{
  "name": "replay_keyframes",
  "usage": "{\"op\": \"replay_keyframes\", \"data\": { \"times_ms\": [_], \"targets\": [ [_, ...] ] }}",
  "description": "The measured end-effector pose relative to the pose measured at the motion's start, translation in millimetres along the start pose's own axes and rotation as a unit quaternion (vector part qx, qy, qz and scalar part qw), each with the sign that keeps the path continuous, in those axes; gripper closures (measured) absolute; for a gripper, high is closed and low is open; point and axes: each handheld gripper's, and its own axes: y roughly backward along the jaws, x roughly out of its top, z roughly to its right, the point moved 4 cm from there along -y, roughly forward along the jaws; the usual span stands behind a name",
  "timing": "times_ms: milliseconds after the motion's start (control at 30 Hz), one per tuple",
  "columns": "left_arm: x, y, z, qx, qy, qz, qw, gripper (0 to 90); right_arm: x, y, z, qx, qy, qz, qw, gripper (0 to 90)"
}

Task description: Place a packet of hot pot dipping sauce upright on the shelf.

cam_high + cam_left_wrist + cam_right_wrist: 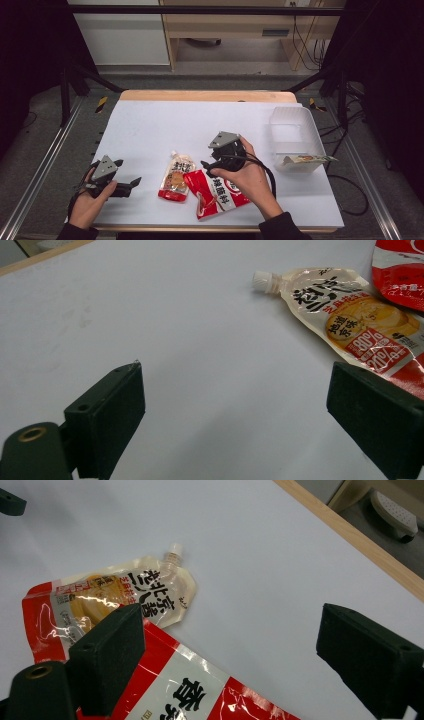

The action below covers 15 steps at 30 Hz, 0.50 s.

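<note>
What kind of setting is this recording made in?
Probably a lab or workshop data-collection station: a white table inside a black metal frame, loose cables behind, and staged food pouches beside a clear plastic bin.

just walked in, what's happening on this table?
A person holds a pair of tongs in each hand over a white table. The right tongs are open and hover above a red packet that lies next to a spouted sauce pouch. Neither is gripped. The left tongs are also open, off to the left with nothing between them. A clear plastic bin at the table's right side already holds one packet.
</note>
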Motion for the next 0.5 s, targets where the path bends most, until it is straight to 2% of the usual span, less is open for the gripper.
{"op": "replay_keyframes", "data": {
  "times_ms": [500],
  "targets": [
    [-0.2, 1.9, -2.3, 0.003, 0.003, 0.003, 1.0000, 8.3, 8.3, -23.5, -15.6, 0.002, -0.001, -0.003, 1.0000, 23.6]
  ]
}}
